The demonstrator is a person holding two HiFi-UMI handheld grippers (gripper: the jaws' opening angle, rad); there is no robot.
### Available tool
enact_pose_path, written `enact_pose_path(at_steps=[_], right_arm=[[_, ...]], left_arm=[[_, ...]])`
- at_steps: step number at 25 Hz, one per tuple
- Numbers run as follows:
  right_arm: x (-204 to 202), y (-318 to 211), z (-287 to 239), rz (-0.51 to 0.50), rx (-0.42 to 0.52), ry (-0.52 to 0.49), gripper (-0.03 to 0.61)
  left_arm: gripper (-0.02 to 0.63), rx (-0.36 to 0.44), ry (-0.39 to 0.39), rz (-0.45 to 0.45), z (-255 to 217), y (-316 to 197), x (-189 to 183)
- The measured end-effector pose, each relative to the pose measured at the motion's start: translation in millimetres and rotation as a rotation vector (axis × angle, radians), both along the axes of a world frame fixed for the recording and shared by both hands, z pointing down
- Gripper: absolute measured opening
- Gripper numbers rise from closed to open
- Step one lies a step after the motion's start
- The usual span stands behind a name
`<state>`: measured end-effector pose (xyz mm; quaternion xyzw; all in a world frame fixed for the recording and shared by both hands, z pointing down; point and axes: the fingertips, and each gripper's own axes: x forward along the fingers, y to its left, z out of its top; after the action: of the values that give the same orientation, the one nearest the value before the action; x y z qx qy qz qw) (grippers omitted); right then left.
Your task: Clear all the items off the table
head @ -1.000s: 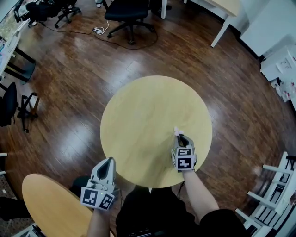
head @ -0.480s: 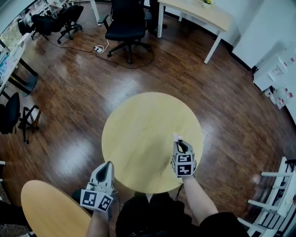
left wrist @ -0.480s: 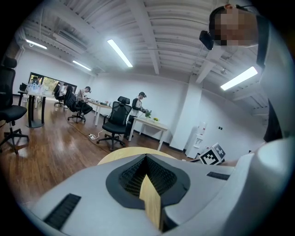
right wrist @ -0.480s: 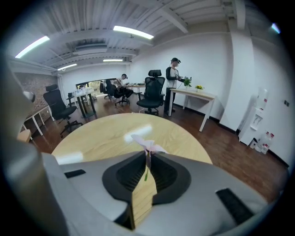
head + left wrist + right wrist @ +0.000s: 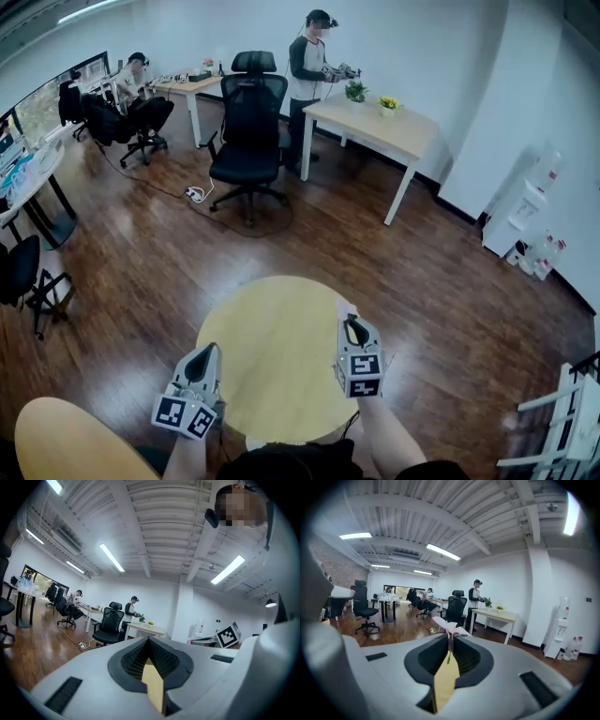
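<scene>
Pink petals, apparently a flower (image 5: pixel 449 626) (light, soft, crushable), stand pinched by the stem in the right gripper (image 5: pixel 450 643) above the table (image 5: pixel 272 347). We judge that hold right. The left gripper (image 5: pixel 148 641) is pressed together, empty.

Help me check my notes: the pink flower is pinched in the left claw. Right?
Not quite. The pink flower is pinched in the right claw, as the right gripper view shows. The left claw is shut with nothing in it.
</scene>
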<state>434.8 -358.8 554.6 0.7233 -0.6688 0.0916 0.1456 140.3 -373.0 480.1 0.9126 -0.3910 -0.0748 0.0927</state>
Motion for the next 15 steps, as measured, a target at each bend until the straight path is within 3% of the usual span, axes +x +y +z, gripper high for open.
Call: enact_pose_path(at_steps=[8,15], right_arm=[[-2,-15,-73,-0.080,0.170,0.026,0.034],[-51,-39,-100,-0.259,0.247,-0.001,0.034]], left_arm=[[-0.009,0.089,0.019,-0.090,-29,4,-12],[-0.009,0.134,0.025,-0.298,-45,22,-68]])
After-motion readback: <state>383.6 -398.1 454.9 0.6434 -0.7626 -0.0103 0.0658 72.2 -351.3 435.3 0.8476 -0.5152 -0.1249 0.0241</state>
